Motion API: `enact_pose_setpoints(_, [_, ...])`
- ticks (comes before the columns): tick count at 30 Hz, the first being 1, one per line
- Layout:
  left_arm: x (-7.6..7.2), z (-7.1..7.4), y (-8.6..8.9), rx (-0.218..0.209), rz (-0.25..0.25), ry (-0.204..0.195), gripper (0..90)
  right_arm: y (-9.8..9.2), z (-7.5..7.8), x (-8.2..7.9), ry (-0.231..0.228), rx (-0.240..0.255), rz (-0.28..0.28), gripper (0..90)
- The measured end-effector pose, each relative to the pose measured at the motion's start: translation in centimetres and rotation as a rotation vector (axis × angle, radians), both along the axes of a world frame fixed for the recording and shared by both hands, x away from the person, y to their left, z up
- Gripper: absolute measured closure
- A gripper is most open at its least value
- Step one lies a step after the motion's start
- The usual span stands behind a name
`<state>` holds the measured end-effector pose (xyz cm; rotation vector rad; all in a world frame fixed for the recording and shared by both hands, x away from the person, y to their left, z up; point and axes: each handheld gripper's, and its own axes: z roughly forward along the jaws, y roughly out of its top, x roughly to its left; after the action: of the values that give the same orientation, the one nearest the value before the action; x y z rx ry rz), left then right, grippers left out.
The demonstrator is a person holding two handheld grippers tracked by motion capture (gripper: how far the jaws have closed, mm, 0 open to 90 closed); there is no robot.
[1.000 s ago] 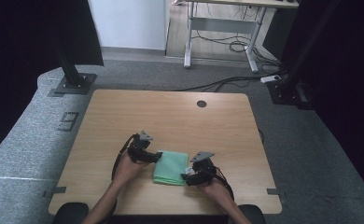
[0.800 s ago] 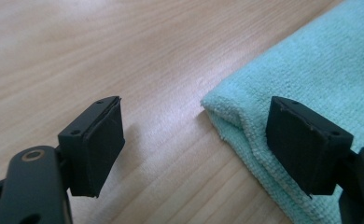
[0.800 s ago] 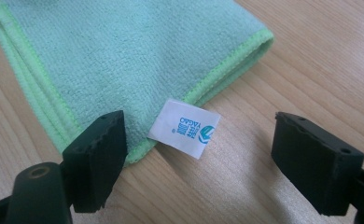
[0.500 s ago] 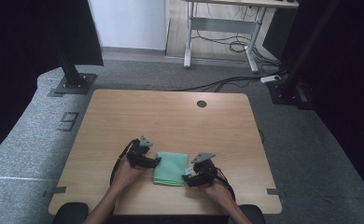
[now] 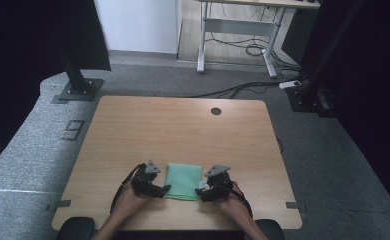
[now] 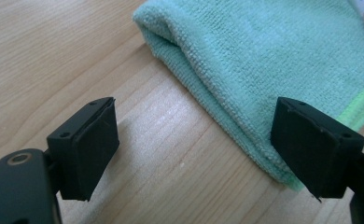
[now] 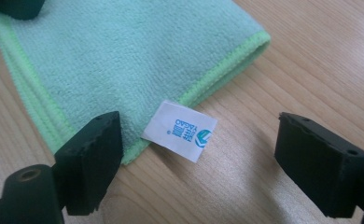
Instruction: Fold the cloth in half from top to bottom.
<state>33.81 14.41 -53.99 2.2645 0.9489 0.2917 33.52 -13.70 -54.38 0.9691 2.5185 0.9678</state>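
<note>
High view: one folded green cloth point(image 5: 184, 181) lies between two spread tongs, left point(image 5: 164, 189) and right point(image 5: 199, 192).

Table point(image 5: 183, 125) bare beyond folded cloth point(image 5: 184, 181); w/ grippers flanking it, only obstacle.

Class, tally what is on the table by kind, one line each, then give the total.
Green cloths: 1
White labels: 1
Grippers, left and right: 2
Total: 4
</note>
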Motion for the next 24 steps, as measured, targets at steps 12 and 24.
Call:
enact_pose_setpoints(12, [0.9,-0.9,0.2,-0.017,0.043,-0.029,1.5,0.1,-0.1,0.5,-0.023,-0.006,-0.035,15.3])
enact_pose_setpoints(24, [2.9,-0.9,0.0,-0.014,0.066,-0.026,0.5,-0.4,-0.4,2.6,-0.003,0.037,-0.075,16.5])
